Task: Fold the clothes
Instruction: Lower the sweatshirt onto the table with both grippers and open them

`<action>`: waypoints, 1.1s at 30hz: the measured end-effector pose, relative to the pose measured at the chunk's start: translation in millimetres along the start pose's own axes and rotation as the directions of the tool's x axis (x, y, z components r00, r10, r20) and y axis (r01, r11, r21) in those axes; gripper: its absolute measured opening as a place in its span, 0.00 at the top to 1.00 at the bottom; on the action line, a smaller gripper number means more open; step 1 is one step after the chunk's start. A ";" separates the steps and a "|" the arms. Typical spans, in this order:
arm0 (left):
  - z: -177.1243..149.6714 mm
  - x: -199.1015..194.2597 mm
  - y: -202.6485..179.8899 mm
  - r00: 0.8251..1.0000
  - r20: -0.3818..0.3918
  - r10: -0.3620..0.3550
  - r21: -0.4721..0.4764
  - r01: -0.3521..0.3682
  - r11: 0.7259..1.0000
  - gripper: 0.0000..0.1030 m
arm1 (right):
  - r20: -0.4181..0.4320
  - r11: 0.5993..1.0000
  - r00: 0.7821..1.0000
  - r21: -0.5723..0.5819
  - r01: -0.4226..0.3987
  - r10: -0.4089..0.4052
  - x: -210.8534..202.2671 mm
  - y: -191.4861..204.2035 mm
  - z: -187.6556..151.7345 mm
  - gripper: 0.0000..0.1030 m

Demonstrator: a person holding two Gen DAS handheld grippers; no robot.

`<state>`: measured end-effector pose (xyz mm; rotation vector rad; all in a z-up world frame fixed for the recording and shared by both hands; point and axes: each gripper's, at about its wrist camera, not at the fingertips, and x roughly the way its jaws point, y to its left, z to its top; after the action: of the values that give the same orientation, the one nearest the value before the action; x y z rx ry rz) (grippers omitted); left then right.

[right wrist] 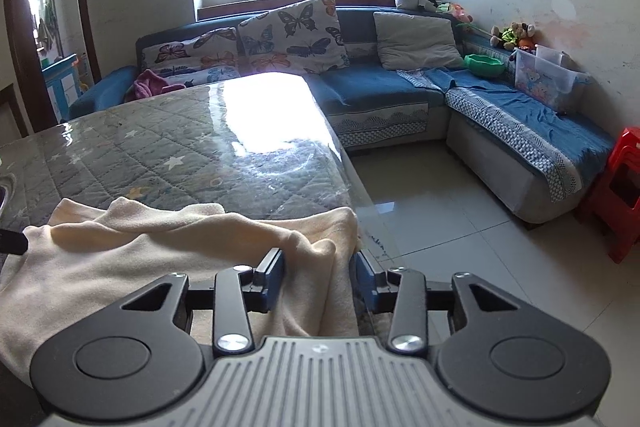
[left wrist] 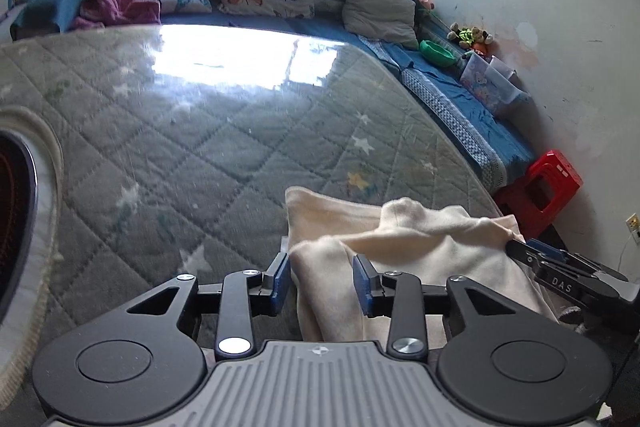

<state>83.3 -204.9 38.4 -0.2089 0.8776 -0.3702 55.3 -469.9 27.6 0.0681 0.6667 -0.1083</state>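
On one table, one cream garment lies between two parted hand-held grippers.

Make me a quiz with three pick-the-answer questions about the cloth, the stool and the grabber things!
1. Where does the cream cloth lie?
A. On the quilted table
B. On the sofa
C. On the floor

2. What colour is the plastic stool by the wall?
A. Green
B. Red
C. White

3. How do both grippers stand?
A. Shut tight with nothing between
B. Open, cloth between the fingers
C. Out of sight

Answers:
1 A: the cream cloth rests at the near edge of the quilted table.
2 B: the plastic stool is red.
3 B: the left gripper and right gripper show gaps beside the cloth.
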 end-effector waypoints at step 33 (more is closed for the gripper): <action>2.7 51.5 -56.8 0.997 -0.050 -0.057 0.151 0.064 0.986 0.74 | 0.021 0.995 0.999 -0.095 -0.042 0.045 11.9 31.0 8.4 0.57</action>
<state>102.3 -277.5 22.1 -0.0864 0.8849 -0.4987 73.5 -440.9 27.7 -0.0095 0.6464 -0.0355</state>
